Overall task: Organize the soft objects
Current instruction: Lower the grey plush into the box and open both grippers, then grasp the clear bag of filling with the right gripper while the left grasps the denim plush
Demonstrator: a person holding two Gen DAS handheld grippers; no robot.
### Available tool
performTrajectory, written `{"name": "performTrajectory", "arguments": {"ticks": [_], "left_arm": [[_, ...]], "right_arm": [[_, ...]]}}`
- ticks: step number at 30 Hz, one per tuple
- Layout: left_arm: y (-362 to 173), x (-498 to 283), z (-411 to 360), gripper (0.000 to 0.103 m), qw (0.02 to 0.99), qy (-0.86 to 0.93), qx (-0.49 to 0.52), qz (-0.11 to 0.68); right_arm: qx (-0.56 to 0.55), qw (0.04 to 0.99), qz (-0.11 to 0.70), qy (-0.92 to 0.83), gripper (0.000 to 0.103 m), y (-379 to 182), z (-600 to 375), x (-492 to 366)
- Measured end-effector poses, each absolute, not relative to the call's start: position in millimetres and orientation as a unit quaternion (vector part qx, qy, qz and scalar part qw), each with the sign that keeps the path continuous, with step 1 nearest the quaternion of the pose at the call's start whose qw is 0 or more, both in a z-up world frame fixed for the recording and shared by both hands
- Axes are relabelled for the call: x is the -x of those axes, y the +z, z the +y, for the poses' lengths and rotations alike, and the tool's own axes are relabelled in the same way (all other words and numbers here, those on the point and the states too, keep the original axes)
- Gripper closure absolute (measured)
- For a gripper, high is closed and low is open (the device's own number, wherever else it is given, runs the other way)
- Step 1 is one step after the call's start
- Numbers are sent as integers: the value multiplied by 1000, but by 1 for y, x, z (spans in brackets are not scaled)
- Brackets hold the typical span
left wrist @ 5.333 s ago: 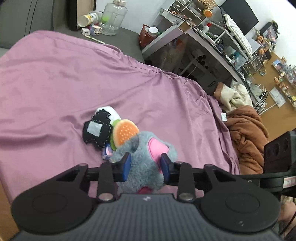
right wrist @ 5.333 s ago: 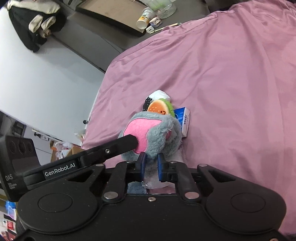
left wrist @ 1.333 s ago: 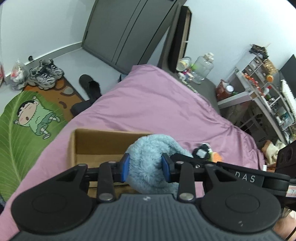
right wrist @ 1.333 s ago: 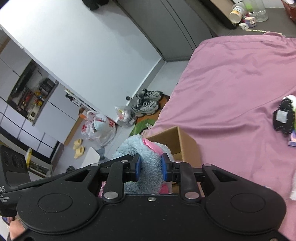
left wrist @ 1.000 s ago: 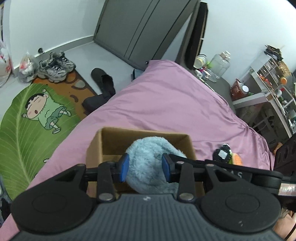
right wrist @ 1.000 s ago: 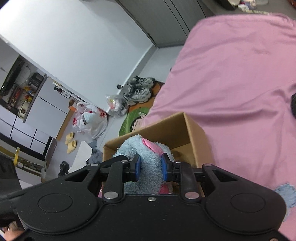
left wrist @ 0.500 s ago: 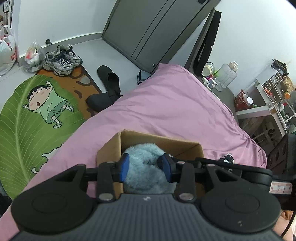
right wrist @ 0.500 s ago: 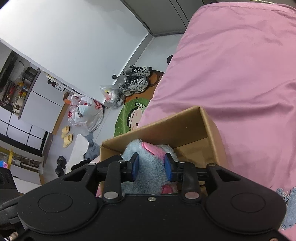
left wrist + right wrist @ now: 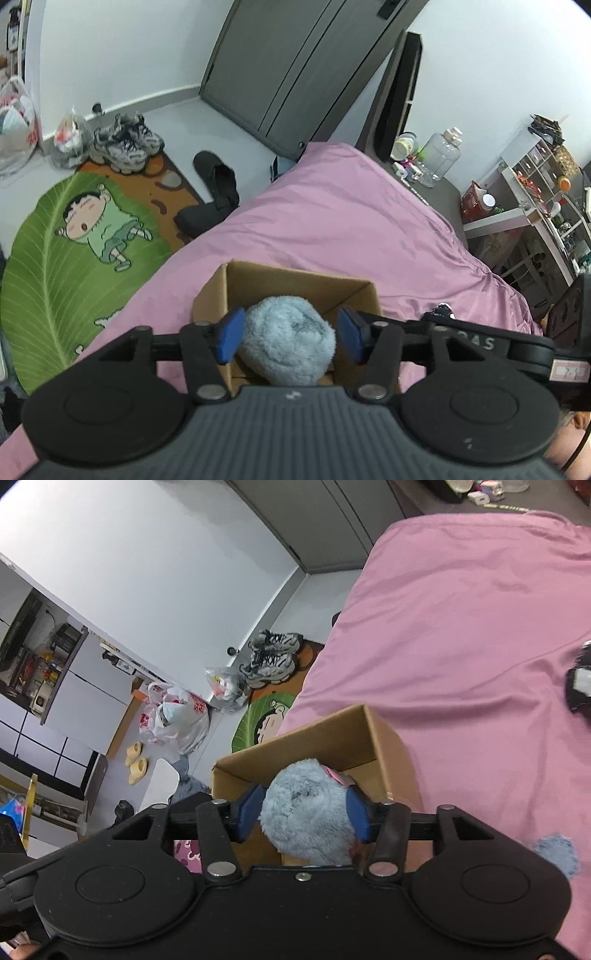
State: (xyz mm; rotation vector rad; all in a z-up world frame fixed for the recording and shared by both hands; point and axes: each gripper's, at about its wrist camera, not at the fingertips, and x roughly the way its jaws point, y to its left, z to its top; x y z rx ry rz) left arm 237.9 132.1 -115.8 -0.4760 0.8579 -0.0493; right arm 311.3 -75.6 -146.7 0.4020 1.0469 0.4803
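Now both grippers hang over an open cardboard box (image 9: 295, 284) that sits on a pink bedspread (image 9: 351, 221) near the bed's corner. A grey-blue plush toy (image 9: 290, 341) lies inside the box, its fuzzy bulk filling most of the opening; the right wrist view shows a strip of pink fabric on it at the far side.

Left gripper (image 9: 290, 334): jaws opening, blue pads standing clear on either side of the plush. A narrow gap shows at each pad, so nothing is gripped.

Right gripper (image 9: 304, 812): jaws also opening, with the plush between them. The left-hand pad stands just off the fur; the right-hand pad sits right against the fur's edge, and whether it presses cannot be told, though the fur shows no squeeze.

Elsewhere on the bedspread, well apart from the box: a black-and-white soft toy (image 9: 580, 686) at the right edge of the right wrist view, and a small blue fuzzy patch (image 9: 556, 854) beside the right gripper's body.

Floor beyond the bed: a green leaf-shaped cartoon rug (image 9: 66, 251), a pair of sneakers (image 9: 125, 144), a black slipper (image 9: 216, 177) and plastic bags (image 9: 177, 716) by the wall.
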Motion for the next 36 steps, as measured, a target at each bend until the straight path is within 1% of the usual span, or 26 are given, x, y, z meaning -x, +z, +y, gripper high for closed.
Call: {"name": "performTrajectory", "arguments": {"ticks": [2,3,4,5,7,9,10,11,13,14,15,17,19,23,36], "left_arm": [[-108,-232,128,25,888,-22,221,402],[-104,-228,125,22,891,-22,217,399],[-100,-226,121,15,893,-22,212,397],[-96,-222,118,12,894,-20,206,398],[-91,-216,113,11,895,-16,197,399],[-86,-210,108,7,897,-13,187,401],[-84,-208,105,5,898,-11,182,401],[-81,-204,102,4,900,-10,175,399],[-78,-196,95,2,904,-13,162,396],[-76,-193,92,0,905,-18,159,393],[-74,-189,88,0,908,-21,157,389],[-71,-181,83,0,914,-22,156,374],[-67,-176,76,0,919,-17,148,365],[-63,-169,57,0,919,-29,125,372],[-68,-173,-19,0,901,-84,56,422]], "right_arm": [[-189,823,486,225,46,-140,-86,-306],[-189,824,484,226,44,-137,-90,-304],[-189,826,481,226,42,-134,-96,-301],[-188,828,477,226,40,-131,-101,-297],[-179,835,469,226,26,-124,-111,-288],[-161,844,458,226,17,-118,-118,-279],[-150,849,453,226,15,-115,-121,-274],[-142,852,451,228,14,-113,-125,-271],[-142,853,446,231,10,-109,-136,-263],[-144,855,441,231,9,-107,-142,-259],[-142,859,435,230,6,-105,-147,-254],[-132,868,421,228,5,-101,-157,-246],[-120,876,412,221,0,-98,-167,-237],[-109,886,401,205,0,-95,-188,-226],[-107,889,412,167,0,-109,-255,-209]]}}
